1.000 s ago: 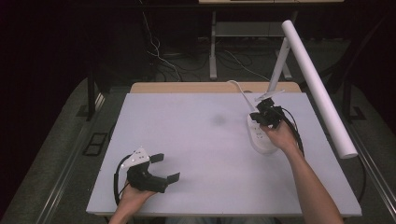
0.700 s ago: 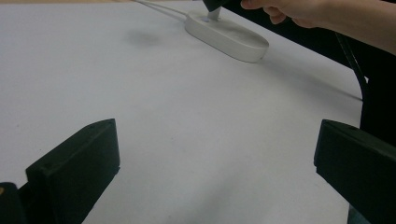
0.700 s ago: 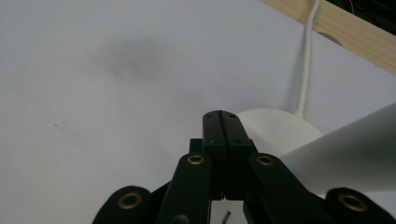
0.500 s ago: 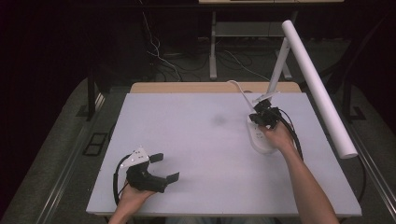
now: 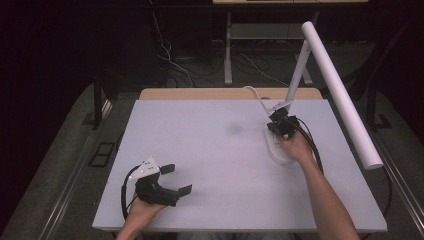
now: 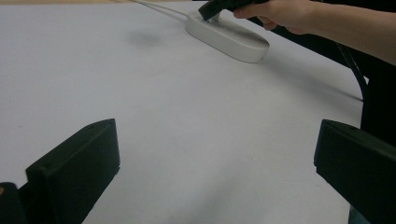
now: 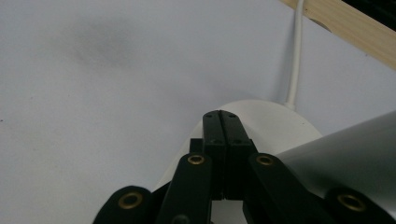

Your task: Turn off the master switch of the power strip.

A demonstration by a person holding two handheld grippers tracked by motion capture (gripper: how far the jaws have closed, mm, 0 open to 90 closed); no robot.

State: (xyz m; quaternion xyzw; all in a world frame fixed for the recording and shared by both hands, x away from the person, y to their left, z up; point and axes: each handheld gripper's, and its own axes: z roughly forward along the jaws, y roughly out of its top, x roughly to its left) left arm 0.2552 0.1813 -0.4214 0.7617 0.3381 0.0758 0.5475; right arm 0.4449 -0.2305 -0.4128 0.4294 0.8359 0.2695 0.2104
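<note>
lamp base (image 5: 278,146) under right gripper (image 5: 280,123), jaws together in its own view, left gripper (image 5: 175,179) jaws apart on table (image 5: 210,150)

High view overhead; gripper views low (sharing lamp base (image 6: 227,35)).

A white desk lamp (image 5: 300,90) stands at the tabletop's (image 5: 210,150) far right. Its oval base (image 5: 276,147) lies flat; the long tubular head (image 5: 340,95) slants down toward the near right.

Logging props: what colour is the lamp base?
White lamp base, clearest in the left gripper view.
</note>
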